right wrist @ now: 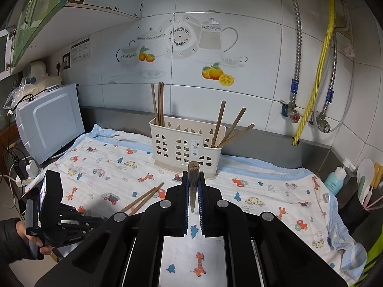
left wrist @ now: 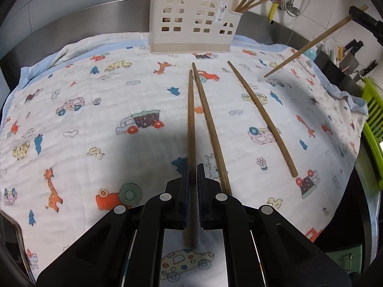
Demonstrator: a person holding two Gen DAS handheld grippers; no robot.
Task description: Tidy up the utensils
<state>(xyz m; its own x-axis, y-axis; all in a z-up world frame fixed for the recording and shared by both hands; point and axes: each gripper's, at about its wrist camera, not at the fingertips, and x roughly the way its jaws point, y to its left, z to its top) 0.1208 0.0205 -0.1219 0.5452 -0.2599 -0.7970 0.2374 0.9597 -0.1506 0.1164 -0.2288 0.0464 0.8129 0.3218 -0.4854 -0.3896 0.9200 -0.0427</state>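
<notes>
My left gripper (left wrist: 193,169) is shut on a brown chopstick (left wrist: 191,119) that runs forward low over the patterned cloth (left wrist: 95,119). A second chopstick (left wrist: 209,129) lies right beside it and a third (left wrist: 262,119) lies further right. The beige slotted utensil holder (left wrist: 194,24) stands at the cloth's far edge with several chopsticks in it. My right gripper (right wrist: 193,177) is shut on another chopstick (right wrist: 193,181), held in the air in front of the holder (right wrist: 186,148). From the left wrist view the right gripper (left wrist: 356,13) and its slanting chopstick (left wrist: 311,44) are at the upper right.
A hand in a dark sleeve (right wrist: 14,236) holds the left gripper (right wrist: 100,218) at the lower left. A white appliance (right wrist: 50,122) stands at the left, a bottle (right wrist: 336,179) and a utensil cup (right wrist: 366,191) at the right. A green rack (left wrist: 373,124) and knives (left wrist: 352,55) sit beyond the cloth's right edge.
</notes>
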